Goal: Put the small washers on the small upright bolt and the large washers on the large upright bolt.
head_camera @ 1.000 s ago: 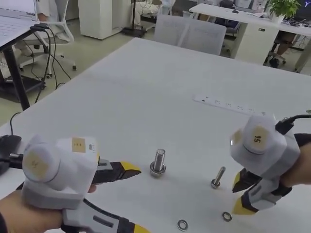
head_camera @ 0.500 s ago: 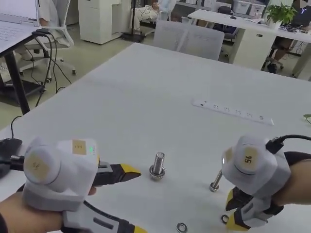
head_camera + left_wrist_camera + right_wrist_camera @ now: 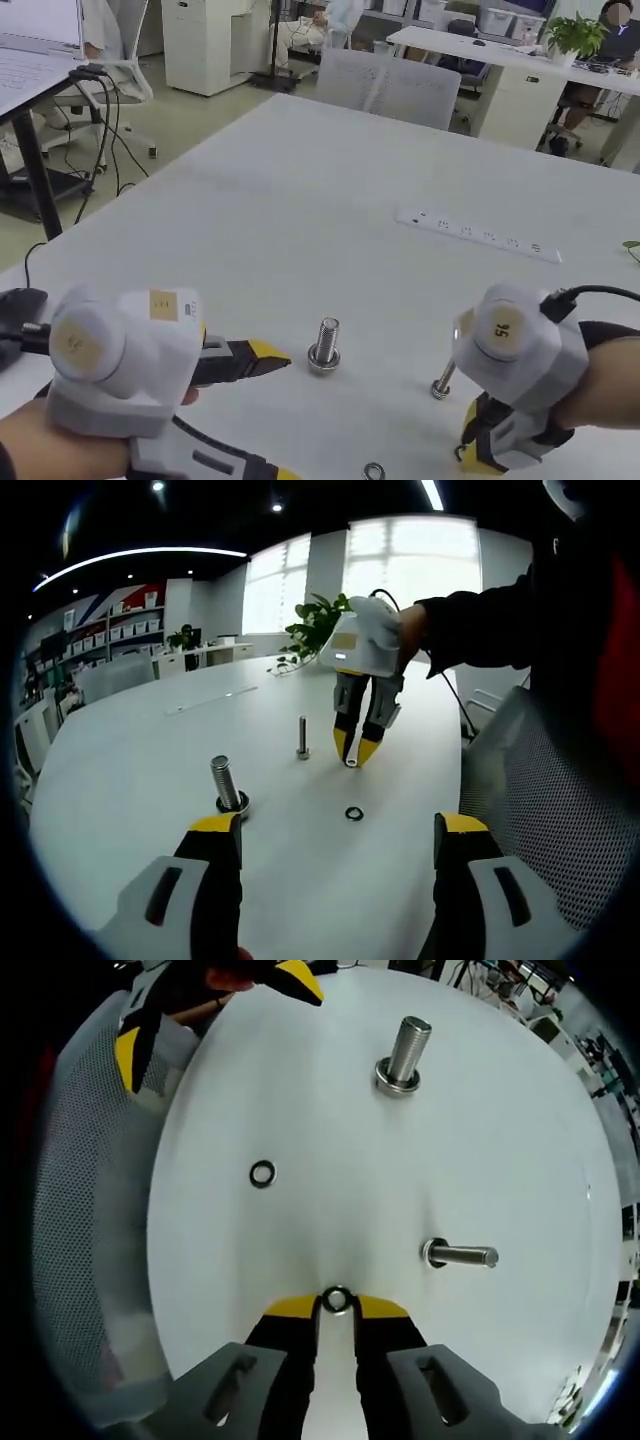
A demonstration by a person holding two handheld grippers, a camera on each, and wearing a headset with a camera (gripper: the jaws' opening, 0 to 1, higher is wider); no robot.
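Note:
The large upright bolt [image 3: 324, 345] [image 3: 227, 785] [image 3: 400, 1055] stands mid-table with a ring at its base. To its right stands the small upright bolt [image 3: 443, 379] [image 3: 302, 737] [image 3: 462, 1255]. My right gripper [image 3: 468, 455] [image 3: 355, 752] [image 3: 338, 1308] is down at the table near the front edge. Its jaws are closed on a small washer [image 3: 337, 1300] [image 3: 351, 763]. Another loose washer [image 3: 374, 470] [image 3: 354, 813] [image 3: 262, 1173] lies between the grippers. My left gripper [image 3: 338, 825] is open wide and holds nothing, left of the large bolt.
A white power strip [image 3: 480, 232] lies further back on the white table [image 3: 300, 200]. A grey chair [image 3: 390, 75] stands at the far edge. A dark mouse [image 3: 15, 300] sits by the left edge, with a stand and cables beyond it.
My right gripper has dropped and moved left onto the washer near the front edge, which now sits between its tips. The left gripper has stayed put.

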